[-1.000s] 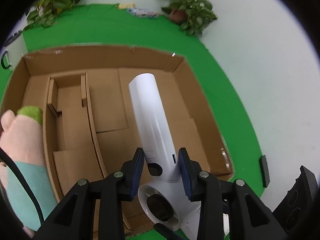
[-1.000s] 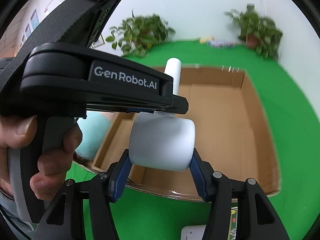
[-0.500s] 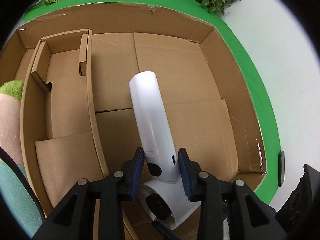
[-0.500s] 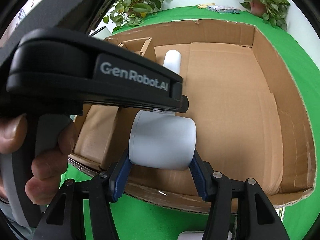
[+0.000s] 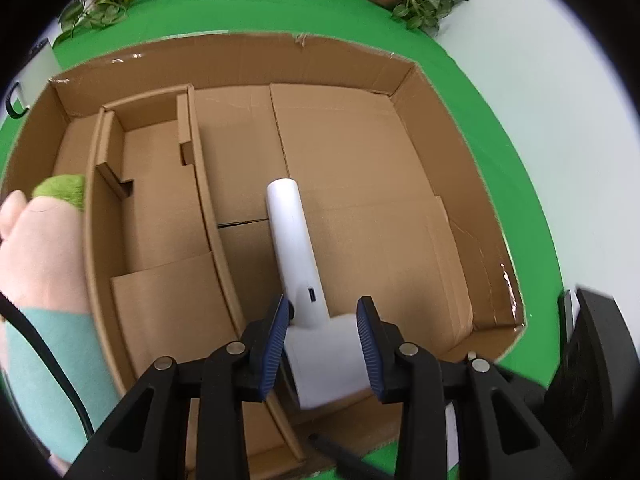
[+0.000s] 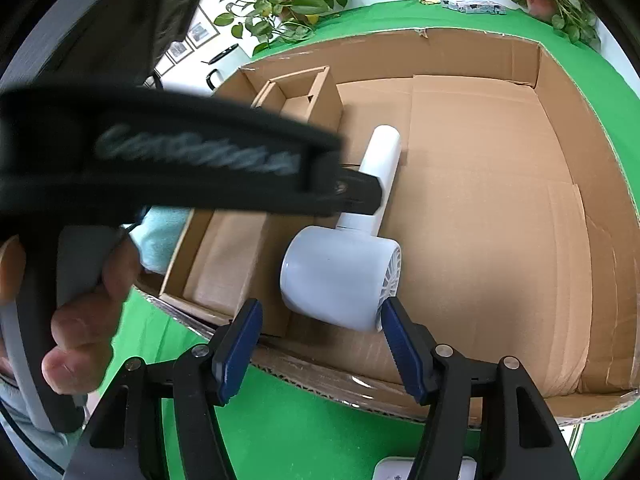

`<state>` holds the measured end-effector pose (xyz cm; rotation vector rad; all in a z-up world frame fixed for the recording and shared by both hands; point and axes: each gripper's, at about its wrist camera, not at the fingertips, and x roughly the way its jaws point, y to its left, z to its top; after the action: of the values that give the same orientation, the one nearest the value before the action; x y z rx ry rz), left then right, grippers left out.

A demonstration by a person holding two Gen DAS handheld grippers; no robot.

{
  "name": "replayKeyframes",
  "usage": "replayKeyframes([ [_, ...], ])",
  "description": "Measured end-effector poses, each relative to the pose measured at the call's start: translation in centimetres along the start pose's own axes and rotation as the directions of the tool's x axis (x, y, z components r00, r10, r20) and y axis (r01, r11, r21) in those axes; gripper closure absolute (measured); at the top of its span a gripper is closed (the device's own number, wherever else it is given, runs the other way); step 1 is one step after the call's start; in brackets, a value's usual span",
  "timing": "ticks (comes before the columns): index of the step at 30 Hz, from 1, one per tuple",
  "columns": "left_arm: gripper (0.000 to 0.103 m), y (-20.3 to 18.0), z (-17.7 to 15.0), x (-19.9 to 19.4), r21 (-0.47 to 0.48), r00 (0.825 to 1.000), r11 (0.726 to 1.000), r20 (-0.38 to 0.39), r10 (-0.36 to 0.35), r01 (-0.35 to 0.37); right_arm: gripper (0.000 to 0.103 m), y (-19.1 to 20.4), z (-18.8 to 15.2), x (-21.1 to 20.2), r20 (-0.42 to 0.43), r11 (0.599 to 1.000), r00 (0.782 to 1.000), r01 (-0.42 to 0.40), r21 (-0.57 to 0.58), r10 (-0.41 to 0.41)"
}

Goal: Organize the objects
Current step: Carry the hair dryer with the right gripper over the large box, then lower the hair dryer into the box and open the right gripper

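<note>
1. Jaws: right gripper (image 6: 320,336) has just been opening, pads now clear of the white hair dryer (image 6: 344,276), its barrel just ahead of the gap, touching neither pad; left gripper (image 5: 323,340) jaws stand apart around the base of the dryer's handle (image 5: 292,240); right pad is clear of it, cannot tell whether the left pad touches.
2. Cardboard box (image 5: 408,80): biggest item, sits on the green cloth (image 5: 516,160); walls all round, near wall lies just under both grippers.
3. Main compartment floor (image 5: 360,184): bare on the right and far side of the dryer; plenty of room there.
4. Divider (image 5: 204,208): runs front to back, just left of the dryer's handle; a narrower compartment beyond it, with a small inner partition (image 5: 184,128) at the far end.
5. Plush toy (image 5: 40,240): pink, green and teal, against the box's left side.
6. Dryer lies on the box floor near the front wall, handle pointing to the far wall, barrel crosswise.
7. Person's hand (image 6: 80,320) grips the left tool's handle, left of the box.
</note>
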<state>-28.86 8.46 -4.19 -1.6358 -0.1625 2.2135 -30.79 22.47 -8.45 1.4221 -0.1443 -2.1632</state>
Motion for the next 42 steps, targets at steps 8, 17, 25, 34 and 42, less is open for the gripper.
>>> replayKeyframes([
  [8,0.069,1.7,-2.5,-3.5,0.015,0.993,0.999,0.117,0.032,-0.034,0.063,-2.3,0.3,-0.8,0.013,0.993,0.998,-0.068,0.097,0.067],
  [17,0.069,4.1,-4.1,-2.0,-0.008,0.996,0.999,0.085,0.033,-0.033,0.066,-0.9,-0.4,1.0,-0.019,0.991,0.995,-0.097,0.096,0.099],
  [25,0.069,4.3,-5.3,-1.8,-0.001,0.997,1.000,0.083,0.002,-0.002,0.065,0.1,0.4,2.6,-0.045,0.994,0.994,-0.101,0.052,0.104],
  [34,0.069,4.1,-5.9,-2.3,-0.015,0.995,1.000,0.103,0.018,-0.016,0.057,1.3,0.6,3.9,-0.066,0.997,0.995,-0.078,0.004,0.078],
  [42,0.069,4.9,-7.0,-5.2,-0.039,0.975,0.995,0.200,0.096,-0.090,0.041,1.5,0.8,1.9,0.006,1.000,1.000,-0.013,0.011,0.013],
])
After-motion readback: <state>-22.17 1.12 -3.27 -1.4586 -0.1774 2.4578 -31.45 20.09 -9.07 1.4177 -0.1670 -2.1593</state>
